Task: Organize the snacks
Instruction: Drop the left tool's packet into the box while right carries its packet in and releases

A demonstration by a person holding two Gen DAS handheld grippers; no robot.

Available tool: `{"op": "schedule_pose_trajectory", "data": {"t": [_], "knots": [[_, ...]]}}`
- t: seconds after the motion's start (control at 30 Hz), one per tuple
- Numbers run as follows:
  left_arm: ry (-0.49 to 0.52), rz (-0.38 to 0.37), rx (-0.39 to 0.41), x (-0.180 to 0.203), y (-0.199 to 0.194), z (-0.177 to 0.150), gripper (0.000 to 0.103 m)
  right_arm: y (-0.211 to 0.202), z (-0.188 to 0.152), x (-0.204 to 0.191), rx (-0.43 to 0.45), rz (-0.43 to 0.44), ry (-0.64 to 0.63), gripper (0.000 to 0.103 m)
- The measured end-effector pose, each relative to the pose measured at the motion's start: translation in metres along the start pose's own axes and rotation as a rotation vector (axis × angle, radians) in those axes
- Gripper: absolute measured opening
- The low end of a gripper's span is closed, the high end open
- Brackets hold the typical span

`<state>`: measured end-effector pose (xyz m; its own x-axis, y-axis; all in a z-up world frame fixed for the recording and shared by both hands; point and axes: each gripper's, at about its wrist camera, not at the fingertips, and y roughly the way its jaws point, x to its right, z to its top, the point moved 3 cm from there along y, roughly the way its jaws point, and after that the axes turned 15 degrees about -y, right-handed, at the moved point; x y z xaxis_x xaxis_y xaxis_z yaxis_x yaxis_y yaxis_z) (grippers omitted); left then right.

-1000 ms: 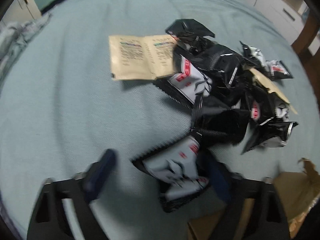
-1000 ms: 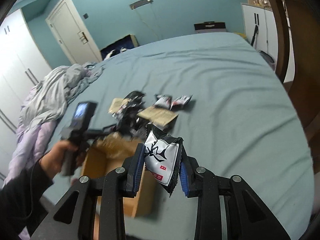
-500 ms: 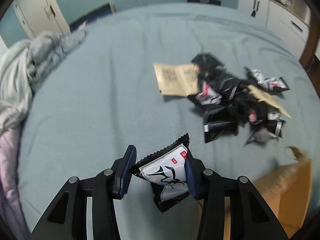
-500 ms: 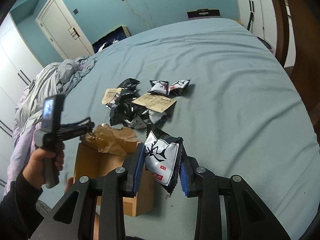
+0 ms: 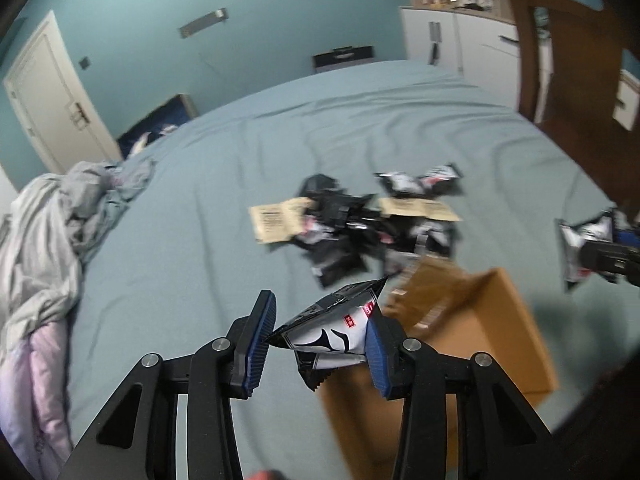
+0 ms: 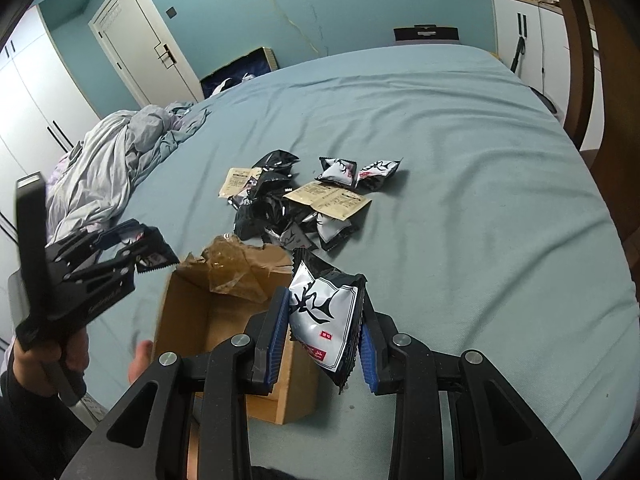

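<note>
One snack packet (image 5: 332,332), lifted off the bed (image 5: 180,240) since earlier, is clamped in the closing left gripper (image 5: 316,340); another packet (image 6: 324,320) is clamped in the right gripper (image 6: 322,336).

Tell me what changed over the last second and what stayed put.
The left gripper closed on a snack packet at the edge of the pile and lifted it off the bed toward the cardboard box; its jaws are closing a little more. The right gripper kept holding its own packet in place. The pile and the box stayed put.

Crumpled paper (image 6: 236,268) across open box (image 6: 188,320) mouth
</note>
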<state>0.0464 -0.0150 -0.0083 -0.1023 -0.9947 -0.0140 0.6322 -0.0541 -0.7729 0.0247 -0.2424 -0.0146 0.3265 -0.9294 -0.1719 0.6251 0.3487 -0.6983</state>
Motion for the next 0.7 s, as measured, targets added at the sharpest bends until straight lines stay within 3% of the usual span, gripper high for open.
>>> {"op": "schedule_pose_trajectory", "data": {"t": [0.1, 0.23, 0.33, 0.37, 0.7], "knots": [[0.028, -0.065, -0.061, 0.013, 0.001, -0.013, 0.041, 0.000, 0.001, -0.003, -0.002, 0.011, -0.012, 0.030], [0.077, -0.069, -0.127, 0.026, 0.011, -0.030, 0.048, 0.001, 0.002, -0.011, -0.003, 0.007, -0.048, 0.030], [0.119, -0.029, -0.107, 0.033, 0.013, -0.034, 0.081, 0.002, 0.002, -0.014, -0.008, 0.010, -0.063, 0.031], [0.119, -0.029, -0.090, 0.033, 0.011, -0.033, 0.087, 0.003, 0.002, -0.015, -0.008, 0.009, -0.068, 0.032], [0.085, 0.026, 0.014, 0.019, 0.008, -0.027, 0.088, 0.009, 0.002, -0.037, -0.025, -0.003, -0.160, 0.032]]}}
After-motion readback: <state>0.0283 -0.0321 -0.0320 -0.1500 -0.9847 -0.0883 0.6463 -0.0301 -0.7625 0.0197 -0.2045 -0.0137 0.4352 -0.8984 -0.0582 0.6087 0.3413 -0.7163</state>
